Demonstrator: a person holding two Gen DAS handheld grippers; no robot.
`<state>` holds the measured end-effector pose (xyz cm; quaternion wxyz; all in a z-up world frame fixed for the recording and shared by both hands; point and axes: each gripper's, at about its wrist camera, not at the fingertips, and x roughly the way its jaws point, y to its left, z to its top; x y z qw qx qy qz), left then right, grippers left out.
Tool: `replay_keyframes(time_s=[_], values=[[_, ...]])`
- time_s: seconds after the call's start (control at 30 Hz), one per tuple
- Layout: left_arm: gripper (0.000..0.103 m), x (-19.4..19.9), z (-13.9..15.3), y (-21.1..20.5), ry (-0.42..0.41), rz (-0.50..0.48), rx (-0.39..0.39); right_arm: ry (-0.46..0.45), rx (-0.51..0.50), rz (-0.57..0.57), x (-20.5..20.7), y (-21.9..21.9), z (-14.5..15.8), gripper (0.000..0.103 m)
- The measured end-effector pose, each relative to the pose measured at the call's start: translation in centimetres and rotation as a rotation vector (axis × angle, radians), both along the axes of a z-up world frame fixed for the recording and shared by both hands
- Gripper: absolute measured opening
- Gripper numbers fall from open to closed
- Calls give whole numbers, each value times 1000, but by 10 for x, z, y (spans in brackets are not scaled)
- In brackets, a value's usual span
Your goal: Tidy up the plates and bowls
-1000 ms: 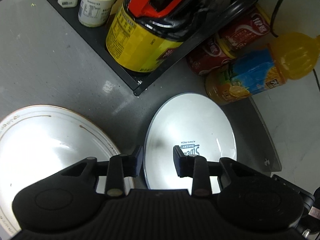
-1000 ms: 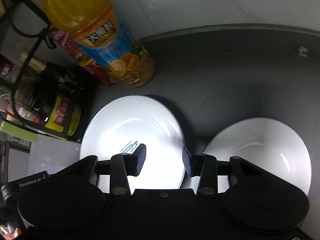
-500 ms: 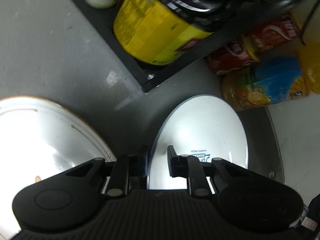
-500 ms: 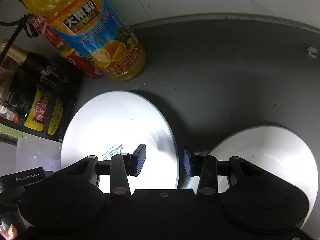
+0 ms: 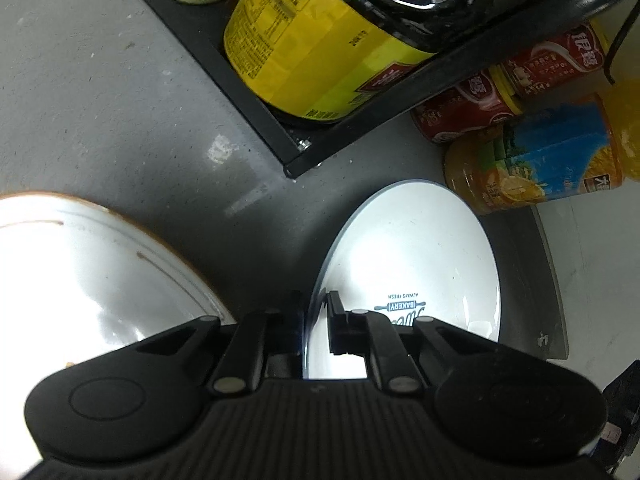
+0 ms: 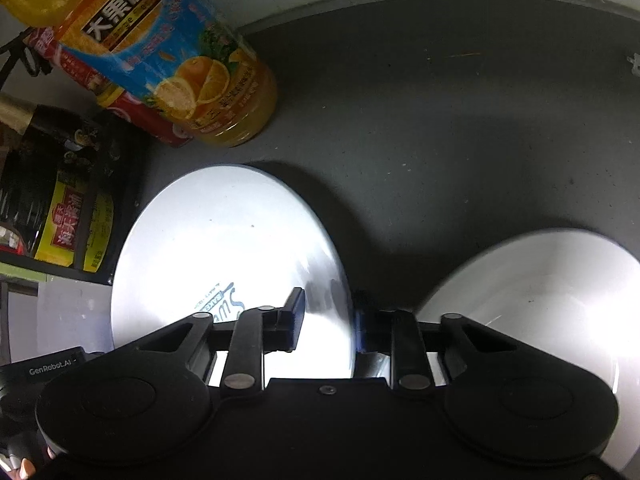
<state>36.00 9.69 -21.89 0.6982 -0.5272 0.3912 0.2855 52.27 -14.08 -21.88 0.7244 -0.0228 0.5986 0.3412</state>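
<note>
White plate with bakery print (image 5: pixel 412 264) lies on the dark counter (image 5: pixel 120 128), near the juice bottle (image 5: pixel 552 164). Left gripper (image 5: pixel 316 324) has just closed, pinching the plate's left rim. Right gripper (image 6: pixel 328 320) has been closing astride its right rim; contact unclear. Gold-rimmed plate (image 5: pixel 80 272) left, white bowl (image 6: pixel 540 288) right.

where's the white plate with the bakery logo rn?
The white plate with the bakery logo lies on the dark grey counter, in front of the orange juice bottle, between the gold-rimmed white plate and plain white dish.
</note>
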Motion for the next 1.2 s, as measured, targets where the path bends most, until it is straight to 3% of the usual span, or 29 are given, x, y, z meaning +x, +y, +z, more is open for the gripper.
replay_keyframes(time_s=[0.43, 1.2], values=[[7, -13, 15, 20, -41, -37, 4, 16, 117, -51, -17, -19, 23, 5], [5, -29, 44, 39, -56, -205, 27, -53, 180, -164, -75, -37, 62, 7]])
